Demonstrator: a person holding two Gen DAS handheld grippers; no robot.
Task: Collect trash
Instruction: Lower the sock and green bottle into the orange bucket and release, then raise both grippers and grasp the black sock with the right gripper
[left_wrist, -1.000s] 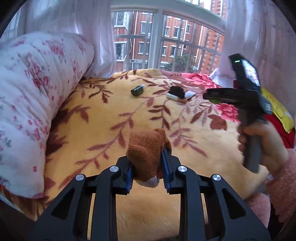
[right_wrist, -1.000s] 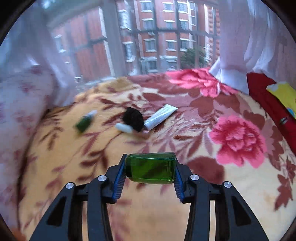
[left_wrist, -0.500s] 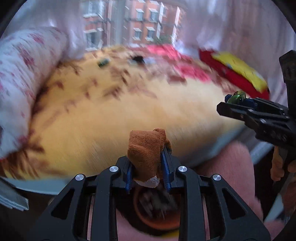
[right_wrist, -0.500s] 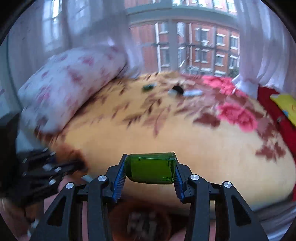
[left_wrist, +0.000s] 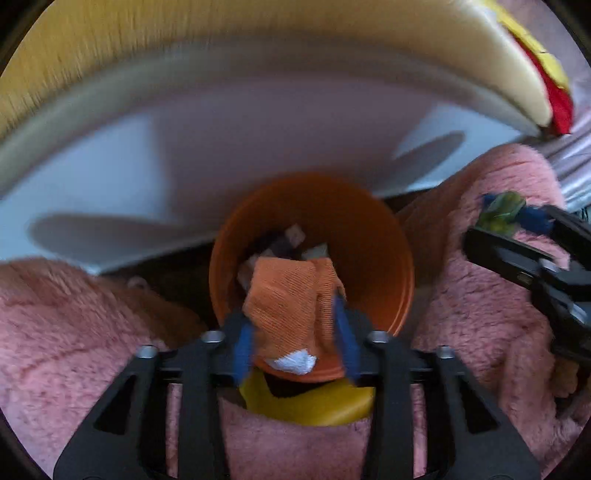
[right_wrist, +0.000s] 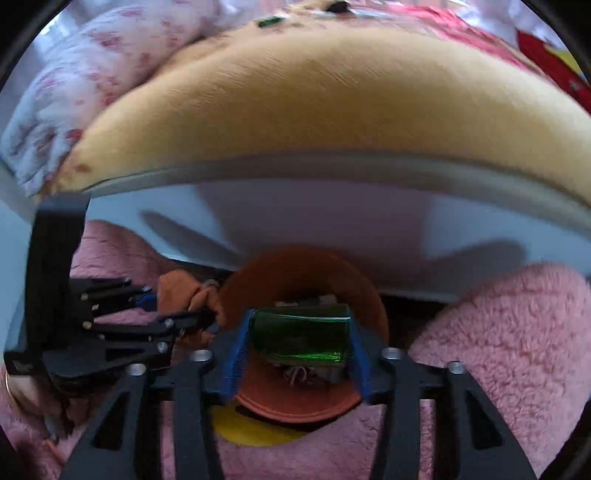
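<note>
Left gripper (left_wrist: 295, 341): your jaws were opening over the orange bin (left_wrist: 391, 240), with the orange sock (left_wrist: 291, 299) between them; blur hid whether the blue pads had fully let go.
Sock risk: knit cloth probably clings to rubber pads, so it could have hung on one pad and come away with you instead of dropping.
Sock position: from the right wrist view the sock (right_wrist: 184, 291) sat near the bin's left rim (right_wrist: 229, 291), not over its middle; a drop from there could have slid down the outside onto the pink fleece (left_wrist: 74, 325).
Bin: it stood between your fleece-covered legs, already holding scraps, with something yellow (left_wrist: 314, 406) under its near edge; a knock from either tool could have tipped it.
Right gripper (right_wrist: 297, 338): your jaws were opening too, with the green glass-like piece (right_wrist: 299, 334) between them above the bin; contact with the pads could not be read.
Green piece risk: it looked hard and heavy, so it could have bounced off the rim or struck the contents hard.
Crowding: both tools were close together above one small opening, so a collision was likely if you hurried.
</note>
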